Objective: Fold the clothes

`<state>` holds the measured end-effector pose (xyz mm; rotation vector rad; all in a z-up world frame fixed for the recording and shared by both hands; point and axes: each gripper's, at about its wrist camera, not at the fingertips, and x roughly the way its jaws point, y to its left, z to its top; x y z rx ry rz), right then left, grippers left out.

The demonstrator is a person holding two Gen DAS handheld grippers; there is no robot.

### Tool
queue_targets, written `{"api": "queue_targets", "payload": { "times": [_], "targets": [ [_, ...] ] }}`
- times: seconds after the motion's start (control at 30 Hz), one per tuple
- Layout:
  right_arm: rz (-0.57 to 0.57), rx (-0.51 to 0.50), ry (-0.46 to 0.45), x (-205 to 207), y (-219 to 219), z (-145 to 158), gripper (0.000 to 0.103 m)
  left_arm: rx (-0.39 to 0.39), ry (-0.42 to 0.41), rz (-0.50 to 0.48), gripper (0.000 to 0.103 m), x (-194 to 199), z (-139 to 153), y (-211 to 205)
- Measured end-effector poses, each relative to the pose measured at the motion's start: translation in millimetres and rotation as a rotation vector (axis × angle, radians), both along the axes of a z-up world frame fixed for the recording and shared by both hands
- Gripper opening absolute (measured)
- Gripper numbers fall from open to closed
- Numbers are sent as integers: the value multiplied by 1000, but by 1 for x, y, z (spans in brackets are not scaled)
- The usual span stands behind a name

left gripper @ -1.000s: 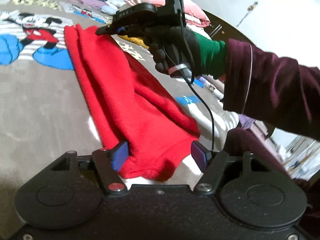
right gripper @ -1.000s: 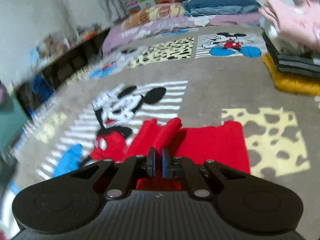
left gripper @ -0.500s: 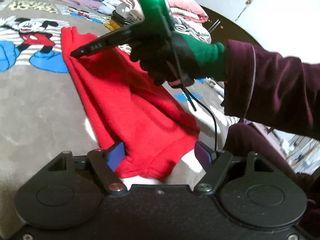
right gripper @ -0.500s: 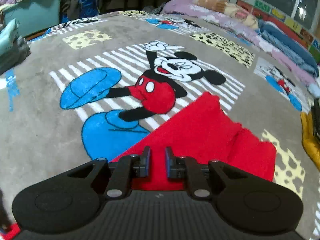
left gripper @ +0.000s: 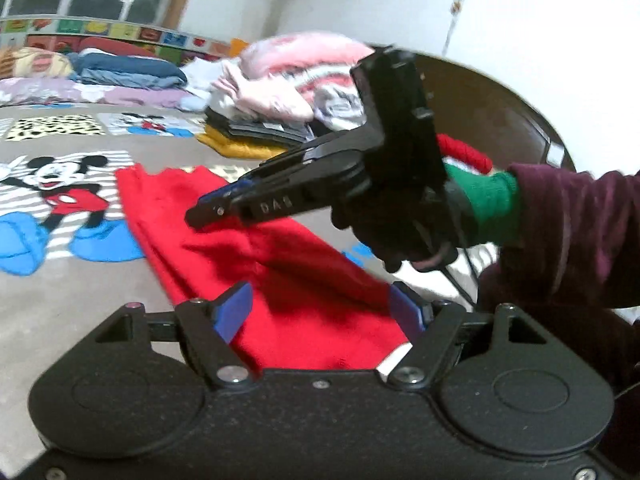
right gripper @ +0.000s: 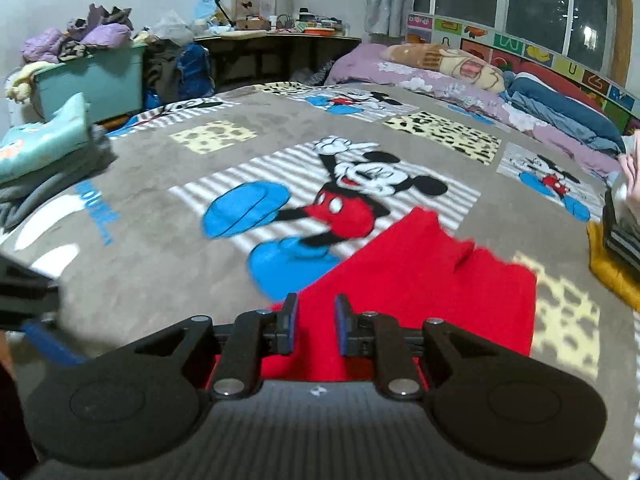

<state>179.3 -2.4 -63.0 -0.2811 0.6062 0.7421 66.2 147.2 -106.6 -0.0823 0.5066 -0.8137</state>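
Note:
A red knit garment [left gripper: 288, 276] lies folded lengthwise on the cartoon-mouse blanket [left gripper: 60, 300]. My left gripper [left gripper: 320, 312] is open, its blue pads [left gripper: 234, 312] on either side of the garment's near end, low over it. A gloved hand holds my right gripper [left gripper: 200, 214] above the middle of the cloth. In the right wrist view the right gripper [right gripper: 316, 324] stands partly open with nothing between its fingers. The red garment [right gripper: 420, 280] spreads just beyond them, with a raised fold at its far end.
A stack of folded clothes [left gripper: 260, 132] on a yellow piece sits at the blanket's far right. A folded teal pile [right gripper: 44, 148] lies at the left edge. Behind it are a teal bin [right gripper: 92, 80] heaped with clothes and a desk [right gripper: 280, 36]. Bedding [right gripper: 560, 120] lines the window side.
My right gripper let go of the red fold, opened, and drew back above the garment. The left gripper stayed open at the near end and tilted up slightly.

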Motion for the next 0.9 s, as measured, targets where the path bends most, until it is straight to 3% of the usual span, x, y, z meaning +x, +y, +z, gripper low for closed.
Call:
{"api": "queue_targets", "payload": {
  "times": [0.1, 0.17, 0.37, 0.5, 0.67, 0.77, 0.9],
  "targets": [
    [-22, -38, 35, -3, 0, -18, 27, 27, 26, 12, 75, 2, -5, -3],
    [-40, -53, 86, 2, 1, -33, 27, 45, 44, 20, 84, 3, -9, -5],
    [-54, 14, 33, -23, -8, -11, 29, 84, 93, 55, 84, 6, -19, -8],
    [-122, 99, 25, -52, -52, -10, 32, 8, 103, 158, 84, -1, -14, 10],
    [-317, 260, 56, -85, -119, -22, 33, -74, 169, 265, 84, -4, -16, 23],
    [-402, 388, 148, -94, -150, -38, 46, -150, 247, 319, 84, -3, -22, 31],
    [-508, 565, 294, -100, -184, -63, 55, -279, 358, 383, 81, 0, -27, 40]
  ]
}}
